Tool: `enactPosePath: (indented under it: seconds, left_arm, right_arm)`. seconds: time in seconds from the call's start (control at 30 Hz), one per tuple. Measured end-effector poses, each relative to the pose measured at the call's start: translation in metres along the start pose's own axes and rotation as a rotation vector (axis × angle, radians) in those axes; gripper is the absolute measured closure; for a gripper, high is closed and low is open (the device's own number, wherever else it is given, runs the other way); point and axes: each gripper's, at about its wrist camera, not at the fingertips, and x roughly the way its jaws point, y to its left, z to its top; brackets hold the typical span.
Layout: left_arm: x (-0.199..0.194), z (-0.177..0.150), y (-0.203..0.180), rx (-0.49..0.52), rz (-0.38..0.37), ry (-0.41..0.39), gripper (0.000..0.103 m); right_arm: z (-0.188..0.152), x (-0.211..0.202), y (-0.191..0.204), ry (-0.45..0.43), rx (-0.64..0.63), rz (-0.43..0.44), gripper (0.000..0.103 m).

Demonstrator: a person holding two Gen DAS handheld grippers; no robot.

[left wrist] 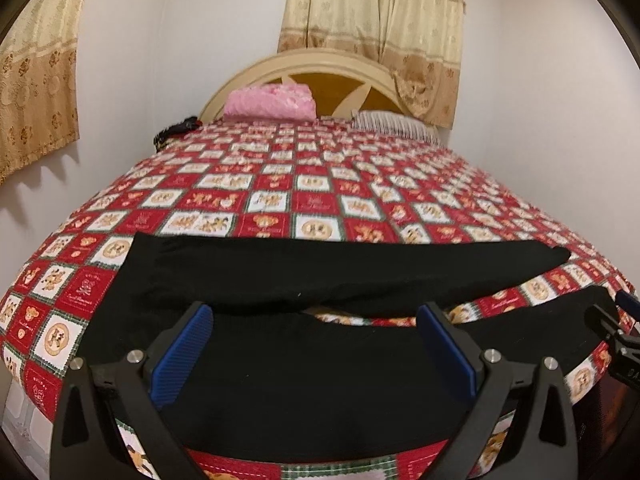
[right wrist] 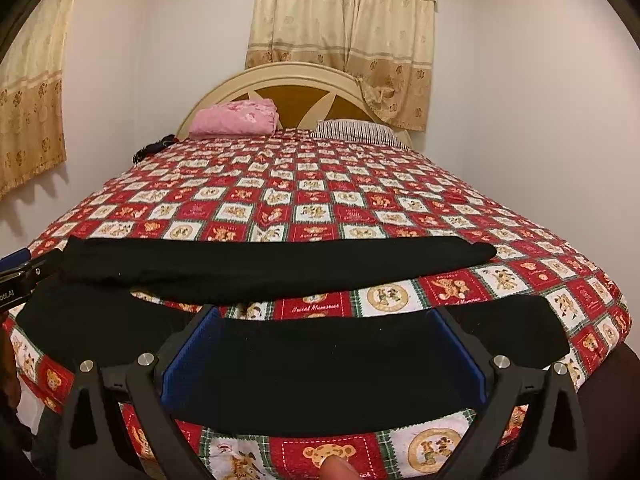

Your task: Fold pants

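A pair of black pants (left wrist: pixel 320 272) lies spread across the near end of a bed, on a red and white checked bedspread (left wrist: pixel 280 200) printed with teddy bears. In the left wrist view the pants fill the lower middle of the frame: one leg runs as a long band from left to right, and the other leg lies nearer, angling to the lower right, with a strip of bedspread showing between them. The left gripper (left wrist: pixel 316 312) hovers over the nearer part of the pants with its blue-padded fingers (left wrist: pixel 184 356) spread wide and nothing between them. In the right wrist view the right gripper (right wrist: pixel 324 312) is likewise wide apart above the nearer leg, empty, and a fingertip (right wrist: pixel 336 470) shows at the bottom edge. Each gripper is partly seen at the side edge of the other view. At the top of both frames are a pink folded blanket (left wrist: pixel 272 100), a striped pillow (right wrist: pixel 356 131), a cream headboard (left wrist: pixel 316 64) and beige curtains (left wrist: pixel 376 28).
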Motion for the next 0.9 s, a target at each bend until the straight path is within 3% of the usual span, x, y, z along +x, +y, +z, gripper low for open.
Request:
enactPosePath:
  seconds: [0.17,0.43,0.63,0.77,0.9]
  left_arm:
    - [0.025,0.004,0.027,0.044,0.080,0.035,0.000]
    - [0.070,0.037,0.122,0.069,0.252,0.064,0.000]
    - [0.109,0.058,0.182,-0.011,0.253,0.111,0.000]
    - [0.143,0.061,0.203,-0.035,0.212,0.178,0.024]
    - [0.171,0.059,0.219,-0.068,0.196,0.247,0.031]
  right_arm:
    - [-0.006,0.011,-0.003,0.011,-0.002,0.008,0.001]
    - [-0.005,0.040,-0.014,0.061,0.004,0.012,0.001]
    - [0.003,0.062,-0.015,0.076,-0.023,0.002,0.001]
    - [0.007,0.072,-0.012,0.085,-0.048,-0.002,0.001]
    - [0.007,0.081,-0.012,0.107,-0.066,-0.008,0.002]
